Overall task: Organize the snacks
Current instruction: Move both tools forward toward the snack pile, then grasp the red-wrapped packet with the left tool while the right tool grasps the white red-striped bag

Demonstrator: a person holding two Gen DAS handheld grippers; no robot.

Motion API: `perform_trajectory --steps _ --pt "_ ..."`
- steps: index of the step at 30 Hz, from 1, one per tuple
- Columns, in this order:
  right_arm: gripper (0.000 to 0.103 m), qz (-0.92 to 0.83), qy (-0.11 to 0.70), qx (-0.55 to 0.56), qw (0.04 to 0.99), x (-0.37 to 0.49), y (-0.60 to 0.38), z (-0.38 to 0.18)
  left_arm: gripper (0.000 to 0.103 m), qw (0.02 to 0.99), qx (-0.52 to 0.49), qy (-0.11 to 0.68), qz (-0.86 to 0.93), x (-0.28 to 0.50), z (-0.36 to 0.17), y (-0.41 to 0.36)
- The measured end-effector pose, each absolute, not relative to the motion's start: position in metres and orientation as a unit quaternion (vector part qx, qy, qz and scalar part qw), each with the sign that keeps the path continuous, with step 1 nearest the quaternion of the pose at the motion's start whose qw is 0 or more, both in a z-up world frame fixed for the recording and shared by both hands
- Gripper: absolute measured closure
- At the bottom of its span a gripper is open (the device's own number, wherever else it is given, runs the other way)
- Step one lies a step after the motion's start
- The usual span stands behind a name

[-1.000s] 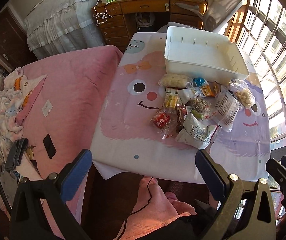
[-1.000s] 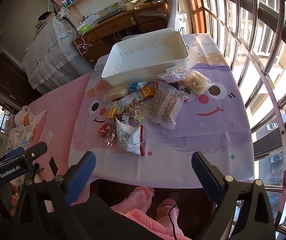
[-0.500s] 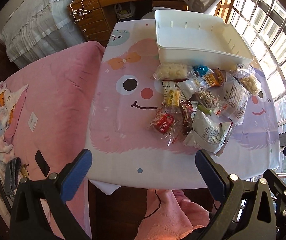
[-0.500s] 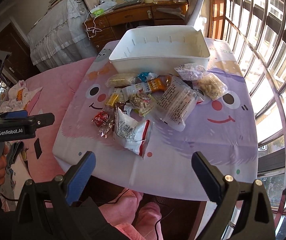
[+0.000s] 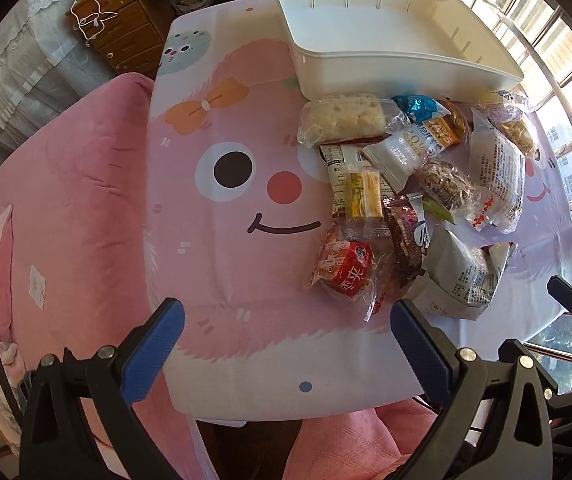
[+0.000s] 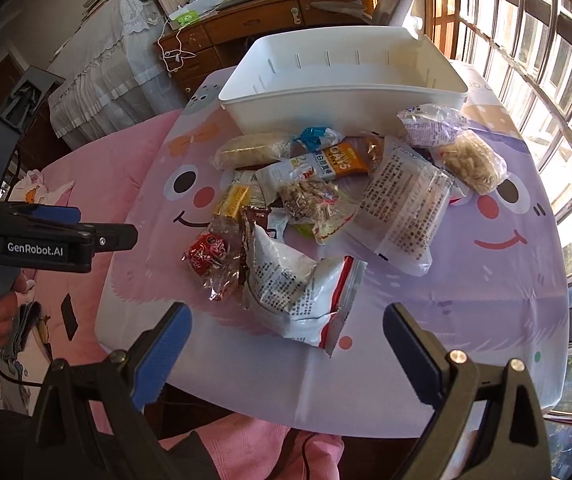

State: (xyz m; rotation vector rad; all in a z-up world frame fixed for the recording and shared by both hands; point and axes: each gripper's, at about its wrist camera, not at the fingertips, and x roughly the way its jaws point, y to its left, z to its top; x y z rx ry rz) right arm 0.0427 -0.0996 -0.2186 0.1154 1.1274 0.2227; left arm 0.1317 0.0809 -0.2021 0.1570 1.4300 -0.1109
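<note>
A: What are the grippers doing?

B: The left gripper is hovering over the near edge of the table with its jaws spread wide and nothing between them. The right gripper is doing the same, jaws wide apart and empty, over the near edge on the purple side of the cloth.

A: And the snacks?

B: They are lying in a loose pile on the cloth, just in front of the white bin. The bin is sitting at the far end of the table, and I am seeing no packets inside it.

A: Which packets are nearest the tools?

B: A red packet is lying at the near left of the pile, just beyond the left gripper's right finger. Beside it, a white bag with a red edge is sitting directly ahead of the right gripper, between its fingers in that view but not touched.

A: Anything against the bin?

B: A pale rice cake and a blue wrapper are lying right at its front wall. A big clear bag with printed text is resting on the right side of the pile, with a purple packet and a noodle-like pack beyond it.

A: Are the tools seeing each other?

B: Yes, the left one is showing at the left edge of the right wrist view, marked GenRobot.AI.
</note>
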Motion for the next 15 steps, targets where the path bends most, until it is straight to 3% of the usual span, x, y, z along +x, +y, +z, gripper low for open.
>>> perform_trajectory --steps 15 --pt "0.006 0.02 0.579 0.09 0.81 0.071 -0.086 -0.279 0.006 0.673 0.079 0.725 -0.121 0.17 -0.283 0.07"
